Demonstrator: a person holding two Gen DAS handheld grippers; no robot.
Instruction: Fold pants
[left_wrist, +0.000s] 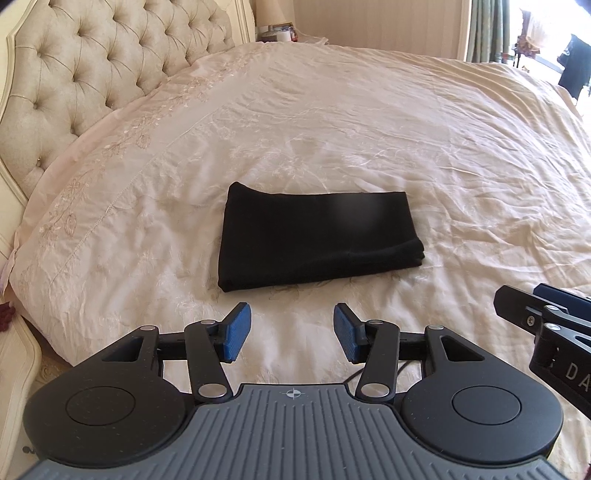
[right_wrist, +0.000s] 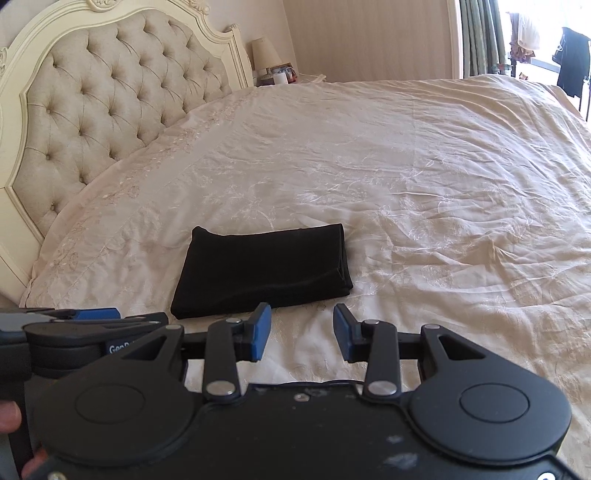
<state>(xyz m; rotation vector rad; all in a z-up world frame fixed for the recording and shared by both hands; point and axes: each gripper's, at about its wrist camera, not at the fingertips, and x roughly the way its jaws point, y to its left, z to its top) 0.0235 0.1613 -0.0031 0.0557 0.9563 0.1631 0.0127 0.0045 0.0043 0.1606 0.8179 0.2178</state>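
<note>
Nearest the cameras, the left gripper (left_wrist: 291, 330) and the right gripper (right_wrist: 301, 330) are hovering side by side over the bedspread (left_wrist: 424, 155), each with its blue pads spread apart and nothing between them. Just beyond their fingertips, the black pants (left_wrist: 317, 240) are lying as a compact rectangle, stacked layers showing along the right edge, so the folding is looking finished or nearly so. From here the risk is mostly one of undoing: a gripper reaching in again could be catching only the top layer and peeling the stack open, or dragging the bundle across the slippery-looking, wrinkled cover and skewing it. Farther off, the tufted headboard (right_wrist: 122, 99) and the bedside lamp (right_wrist: 264, 51) are standing well clear of any likely motion.
</note>
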